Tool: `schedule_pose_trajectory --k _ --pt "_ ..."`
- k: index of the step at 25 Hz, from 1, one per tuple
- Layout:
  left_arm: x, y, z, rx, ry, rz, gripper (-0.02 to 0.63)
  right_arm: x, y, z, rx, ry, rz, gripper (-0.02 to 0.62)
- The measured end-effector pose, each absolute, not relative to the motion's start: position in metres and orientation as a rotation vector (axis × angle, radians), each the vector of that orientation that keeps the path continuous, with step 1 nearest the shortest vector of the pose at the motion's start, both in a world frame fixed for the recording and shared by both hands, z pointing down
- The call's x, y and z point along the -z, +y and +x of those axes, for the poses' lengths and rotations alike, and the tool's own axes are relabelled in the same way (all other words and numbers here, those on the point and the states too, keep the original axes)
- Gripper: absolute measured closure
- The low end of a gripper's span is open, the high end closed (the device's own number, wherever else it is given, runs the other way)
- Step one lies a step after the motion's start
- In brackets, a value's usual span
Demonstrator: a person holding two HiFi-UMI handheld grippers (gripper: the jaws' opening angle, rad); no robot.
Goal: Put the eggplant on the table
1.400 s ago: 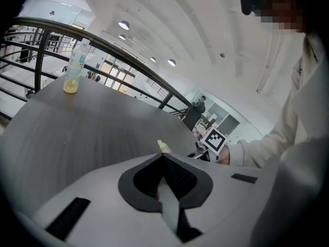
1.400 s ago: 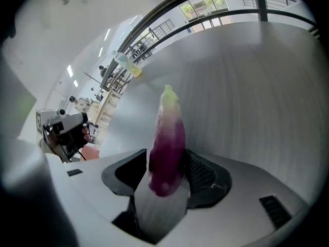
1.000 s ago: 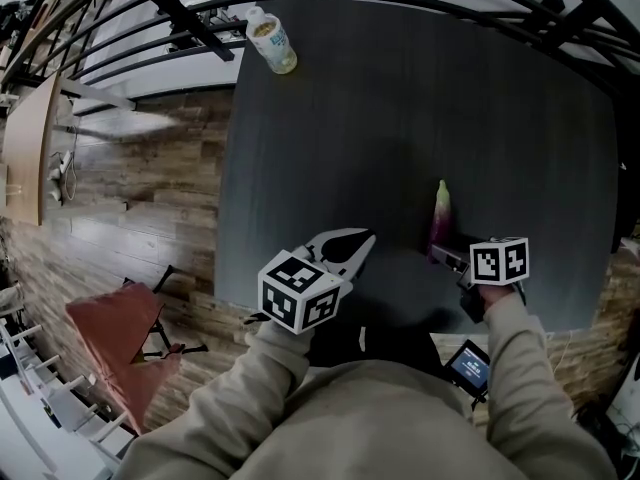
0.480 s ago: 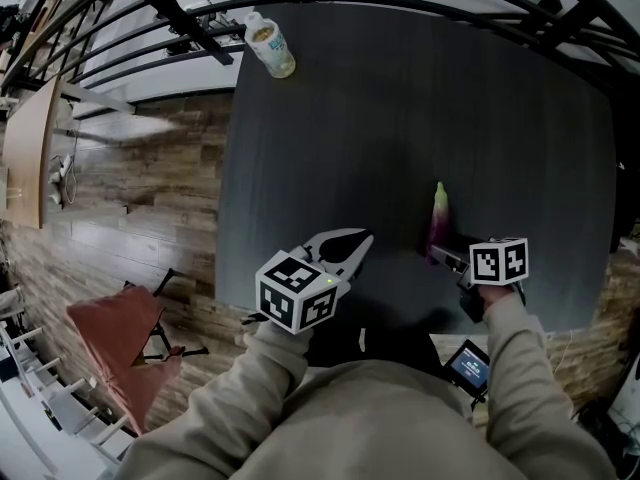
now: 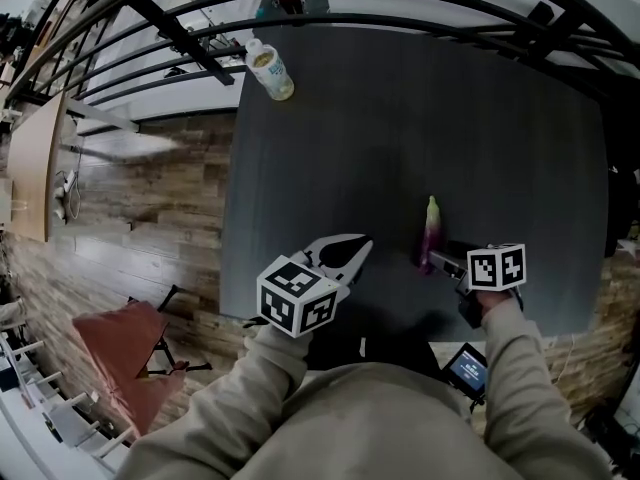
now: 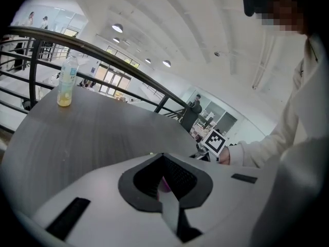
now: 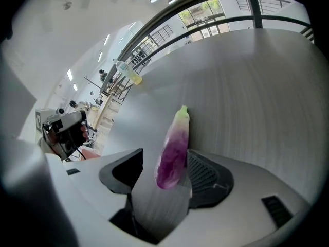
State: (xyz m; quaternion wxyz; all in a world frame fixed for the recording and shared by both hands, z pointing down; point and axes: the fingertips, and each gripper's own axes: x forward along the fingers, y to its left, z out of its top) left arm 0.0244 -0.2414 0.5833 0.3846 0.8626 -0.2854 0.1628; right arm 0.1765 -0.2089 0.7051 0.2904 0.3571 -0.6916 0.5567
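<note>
**Eggplant down, gripper not yet clear.** The eggplant (image 7: 174, 148) lies on the bench (image 5: 400, 118) close to its near edge, toward the right corner. Its green tip points at the far edge, and its purple end sits between the jaws of your right gripper (image 5: 436, 260). Those jaws are spread wide and clamp nothing. The eggplant seems to lean on one pad (image 7: 208, 174), but the view does not settle whether they touch. Your left gripper (image 5: 362, 242) hovers over the near edge just beside it, jaws together and empty. A bottle (image 5: 270, 68) stands at the far left corner, well apart.

The placing looks all but done, so the risk lies in backing out:

- **Dragging or rolling:** If that pad does touch, a sideways or twisting pull could drag the eggplant or set it rolling. The near edge is close, and a roll toward you might carry it off the bench. Draw the right gripper straight back along the eggplant's length.
- **Picking it up again:** Keep the jaws apart, since any closing would take hold of it again.
- **A knock from the left:** Watch the left gripper too. A careless sweep toward the right corner could knock the eggplant.
</note>
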Motion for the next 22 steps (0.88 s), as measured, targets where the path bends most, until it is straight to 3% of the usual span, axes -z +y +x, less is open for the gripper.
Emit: schedule_pose_trajectory --k 5,7,11,22 --pt "-0.555 -0.252 0.026 -0.413 -0.729 2.262 0.604 -0.672 -0.218 0.177 -1.459 -1.910 0.985 0.340" --pt "-0.541 -0.258 0.024 -0.416 -0.731 2.288 0.604 -0.651 -0.223 0.175 -1.467 -1.970 0.987 0.391" --pt "-0.507 -0.269 0.022 -0.390 -0.711 2.359 0.604 -0.597 -0.245 0.184 -1.423 -2.123 1.093 0.556" --pt "-0.376 -0.285 0.036 -0.217 -0.685 2.616 0.604 -0.416 -0.283 0.178 -1.071 -2.597 1.192 0.581"
